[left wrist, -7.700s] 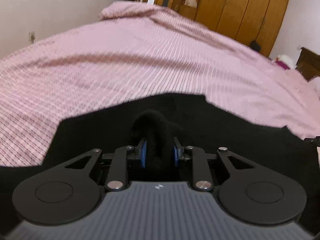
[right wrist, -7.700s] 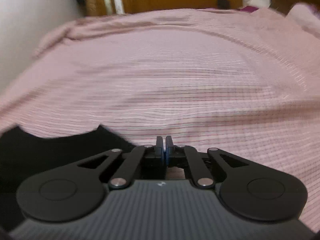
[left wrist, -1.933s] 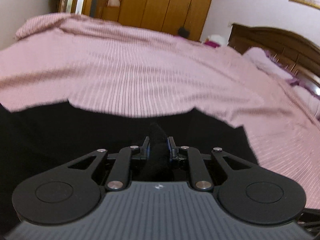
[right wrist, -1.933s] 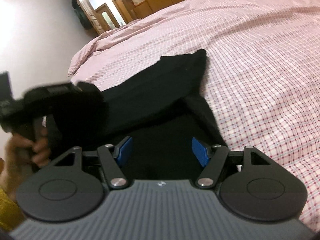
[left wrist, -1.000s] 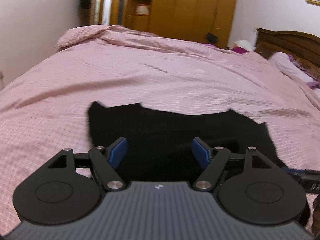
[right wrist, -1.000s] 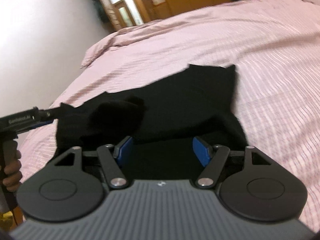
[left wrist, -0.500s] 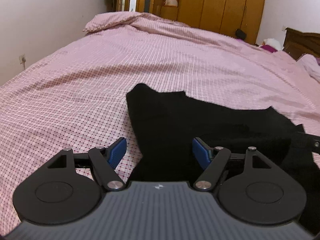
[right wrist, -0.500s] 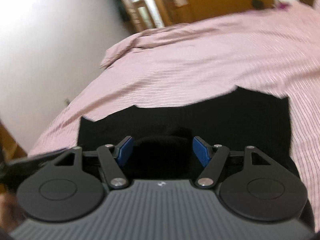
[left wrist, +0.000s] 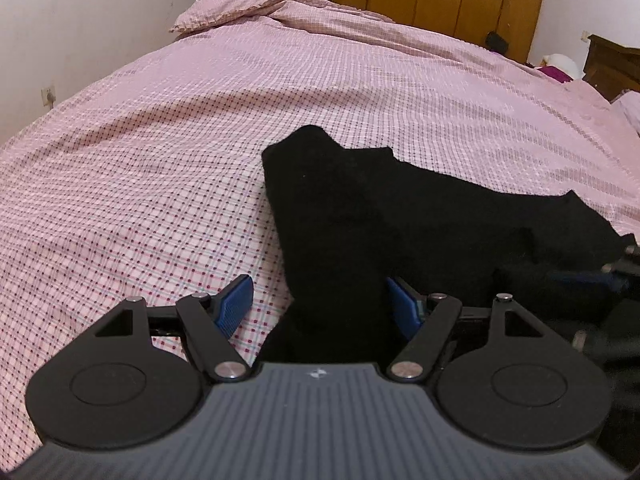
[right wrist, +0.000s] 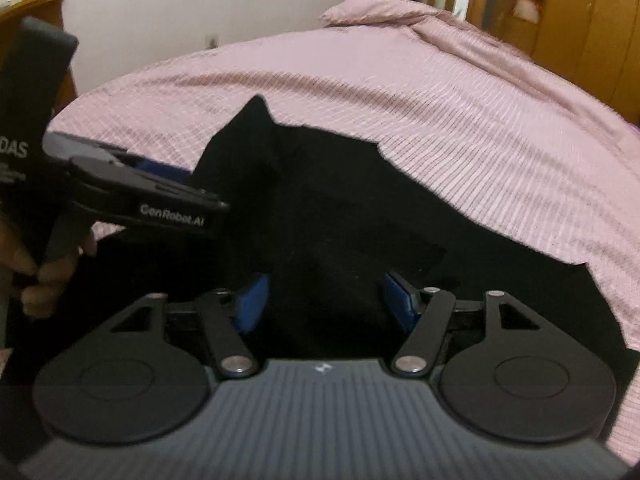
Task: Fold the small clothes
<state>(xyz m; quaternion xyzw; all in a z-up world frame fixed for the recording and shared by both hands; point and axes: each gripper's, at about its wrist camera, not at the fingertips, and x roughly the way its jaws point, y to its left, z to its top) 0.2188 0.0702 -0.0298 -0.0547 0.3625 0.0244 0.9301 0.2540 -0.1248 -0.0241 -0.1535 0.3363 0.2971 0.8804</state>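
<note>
Left gripper (left wrist: 320, 300) open wide; left edge of black garment (left wrist: 360, 208) ahead between the pads, flat on checked bedspread (left wrist: 160, 140). Right gripper (right wrist: 326, 296) jaws just been closing, seen apart; bunched garment between them, no visible pinch.

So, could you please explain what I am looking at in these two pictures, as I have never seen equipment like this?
There is no robot here: a person holds a claw tool in each hand, and each tool has a wide-angle camera looking along its two blue-padded fingers. One picture comes from the left claw, the other from the right claw, where the person's hand shows at the left edge. A black garment lies on a pink checked bedcover. The left claw's jaws stand open over the garment's edge. The right claw's jaws have just been closing, with black cloth between them, though nothing looks gripped yet.
</note>
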